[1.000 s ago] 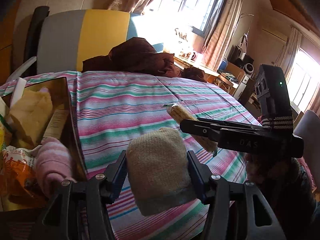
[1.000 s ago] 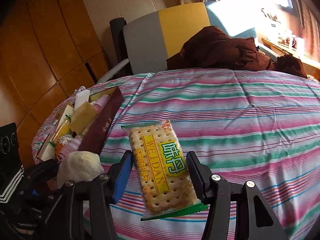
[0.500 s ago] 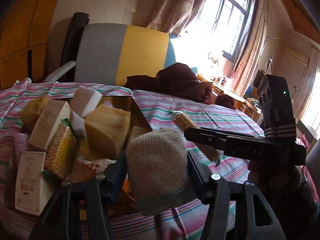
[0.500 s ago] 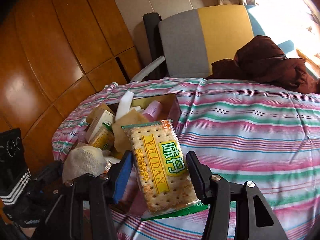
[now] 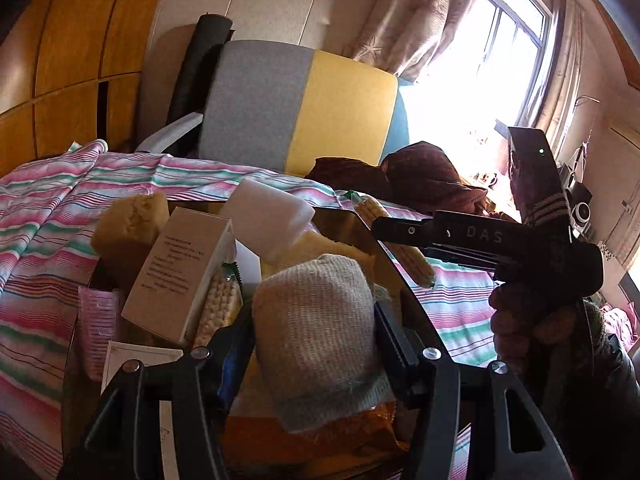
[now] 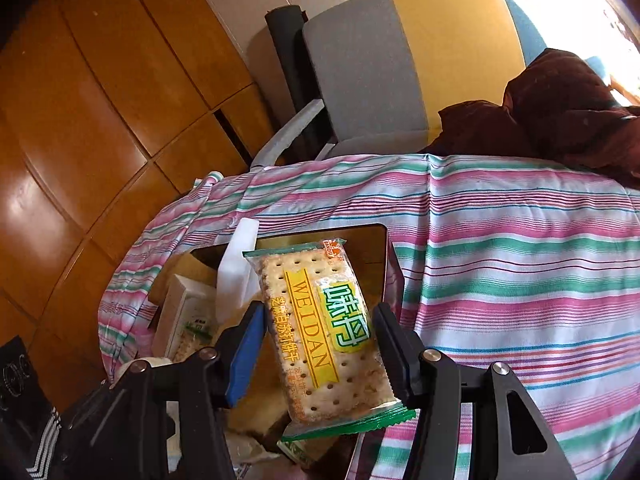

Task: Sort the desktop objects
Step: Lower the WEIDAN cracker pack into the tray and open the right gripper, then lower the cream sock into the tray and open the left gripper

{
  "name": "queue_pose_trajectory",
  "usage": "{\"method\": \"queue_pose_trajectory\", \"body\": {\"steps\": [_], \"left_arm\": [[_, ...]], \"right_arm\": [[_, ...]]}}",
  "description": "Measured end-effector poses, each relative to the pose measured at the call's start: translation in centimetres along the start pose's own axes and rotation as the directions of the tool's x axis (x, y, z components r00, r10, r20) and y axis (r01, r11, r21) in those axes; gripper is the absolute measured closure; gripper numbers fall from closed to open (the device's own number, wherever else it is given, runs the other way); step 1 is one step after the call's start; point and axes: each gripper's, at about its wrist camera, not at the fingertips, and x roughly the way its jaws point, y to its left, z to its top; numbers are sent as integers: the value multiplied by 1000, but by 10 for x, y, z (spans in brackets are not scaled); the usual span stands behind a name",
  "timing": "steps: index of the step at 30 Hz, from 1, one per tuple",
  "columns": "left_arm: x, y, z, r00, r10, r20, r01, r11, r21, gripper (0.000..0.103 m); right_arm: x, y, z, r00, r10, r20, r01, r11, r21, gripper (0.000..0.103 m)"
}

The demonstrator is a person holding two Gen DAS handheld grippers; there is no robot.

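Box [image 5: 384,256]: dark open box on the striped tablecloth [image 6: 520,264], at table's left end, already full of sorted things.
Tablecloth: pink/green/white stripes, covers whole table, hangs over the edge.
Chair [image 5: 304,108]: grey + yellow back, behind table; dark brown cloth [image 6: 560,112] lies at far table edge near it.
Left gripper [image 5: 316,344]: above the box, fingers narrow, holding a beige knitted roll [image 5: 320,332] betw. the pads; roll stands upright, over an orange packet [image 5: 320,440].
Right gripper [image 6: 320,344]: over box's near right side, fingers narrow, clamp a WEIDAN cracker pack [image 6: 324,336] at both long edges; pack tilted, top leans away.
In box: white carton [image 5: 180,272] w/ printed text, leaning; white foam block [image 5: 268,216] on top; yellow sponge piece [image 5: 132,220] at far left; pink item [image 5: 98,320] at left wall.
Hand [image 5: 528,328]: person's right hand, around handle of right gripper, seen from left wrist cam.
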Motion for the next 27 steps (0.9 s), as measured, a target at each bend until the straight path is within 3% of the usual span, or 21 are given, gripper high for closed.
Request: {"method": "queue_pose_trajectory", "body": {"steps": [9, 19, 23, 27], "left_arm": [[17, 12, 0, 999, 3, -41, -3, 1000, -22, 45], [12, 17, -3, 1000, 5, -29, -7, 998, -56, 45], [4, 20, -4, 1000, 12, -13, -13, 997, -71, 45], [14, 13, -5, 998, 52, -43, -52, 999, -11, 45]], "right_arm": [[32, -6, 14, 999, 8, -35, -6, 998, 57, 45], [8, -9, 1, 999, 52, 7, -53, 997, 57, 45], [-4, -1, -10, 995, 103, 8, -103, 995, 14, 45], [0, 18, -20, 993, 116, -31, -118, 991, -66, 45]]}}
